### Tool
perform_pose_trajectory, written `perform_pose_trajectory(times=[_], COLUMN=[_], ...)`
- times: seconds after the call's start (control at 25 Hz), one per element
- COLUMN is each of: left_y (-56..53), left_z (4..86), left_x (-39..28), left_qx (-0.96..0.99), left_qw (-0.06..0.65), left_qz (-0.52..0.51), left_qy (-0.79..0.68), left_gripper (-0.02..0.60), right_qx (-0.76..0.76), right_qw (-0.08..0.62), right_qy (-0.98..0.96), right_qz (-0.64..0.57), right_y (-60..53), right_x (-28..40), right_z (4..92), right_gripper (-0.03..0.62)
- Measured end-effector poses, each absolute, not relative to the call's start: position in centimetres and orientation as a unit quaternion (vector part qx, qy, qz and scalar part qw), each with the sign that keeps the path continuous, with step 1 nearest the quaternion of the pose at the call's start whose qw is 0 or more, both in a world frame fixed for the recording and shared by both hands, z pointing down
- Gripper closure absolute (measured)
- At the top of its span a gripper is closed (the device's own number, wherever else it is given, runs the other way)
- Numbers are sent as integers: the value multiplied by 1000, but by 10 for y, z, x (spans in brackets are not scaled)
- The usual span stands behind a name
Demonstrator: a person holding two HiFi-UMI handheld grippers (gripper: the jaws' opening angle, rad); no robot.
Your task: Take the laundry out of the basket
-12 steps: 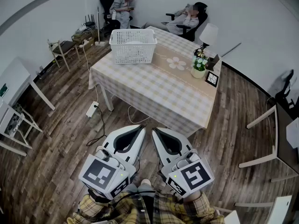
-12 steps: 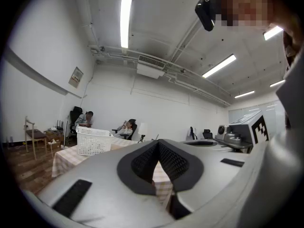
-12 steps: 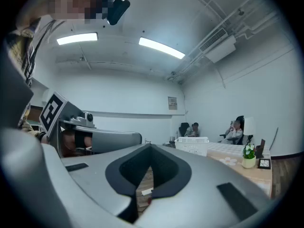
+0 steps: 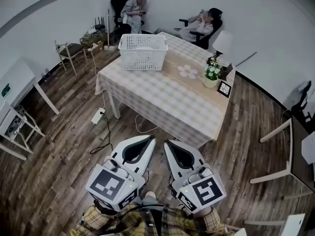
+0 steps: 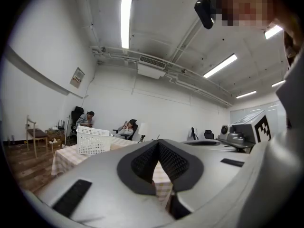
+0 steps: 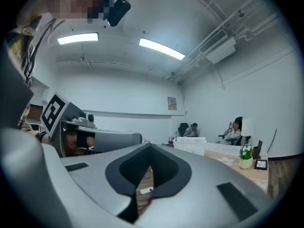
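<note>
Both tongs are hovering over the wooden floor [image 4: 59, 132], short of the near edge of the surface [image 4: 162, 97]. They are sitting side by side, just apart, and pointing level toward it. The left tongs [image 4: 151, 139] are sitting with jaws pressed together and nothing between them; the left gripper view is showing the ribbed pads meeting at the tip. The right tongs [image 4: 167, 143] are likewise closed and empty. A plaid garment [image 4: 123, 221] is showing at the bottom of the head view.

The basket [image 4: 142, 51], white and perforated, is standing upright at the far left corner of the surface, well apart from both tongs. Its contents cannot be made out in any view. A checked cloth is covering the surface, with a flower print [image 4: 187, 71] just right of the basket. A potted plant [image 4: 211, 74], a lamp [image 4: 222, 39] and a small frame [image 4: 224, 88] are standing along the right edge, toward the far right corner. Two people [image 4: 135, 9] are sitting in chairs beyond the far edge, by the wall.
</note>
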State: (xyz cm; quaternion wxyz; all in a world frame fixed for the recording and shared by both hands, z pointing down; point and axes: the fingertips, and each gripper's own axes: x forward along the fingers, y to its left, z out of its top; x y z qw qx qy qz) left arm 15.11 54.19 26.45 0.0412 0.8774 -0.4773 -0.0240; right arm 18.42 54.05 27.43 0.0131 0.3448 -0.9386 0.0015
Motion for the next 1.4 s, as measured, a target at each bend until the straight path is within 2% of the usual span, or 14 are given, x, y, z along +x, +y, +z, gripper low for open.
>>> perform_pose_trajectory(times=[0.36,0.64,0.92,1.4], left_y=[552,537,490,377], left_z=[270,271,275,267], left_x=[152,136,105,16], left_qx=[861,848,847,857], left_qw=[38,43,44,47], left_qz=[-25,-27,-29,-19], left_qy=[-506,-527,-529,-513], left_gripper=[571,571,571,571], right_qx=[339,327,318,325], right_qw=[9,13,26,36], right_qy=[-941,-945,-948,-945], right_qz=[4,13,16,25], right_y=[546,529,485,374], right_x=[208,199,163,65], right_z=[281,288,298,294], right_gripper=[589,589,589,588])
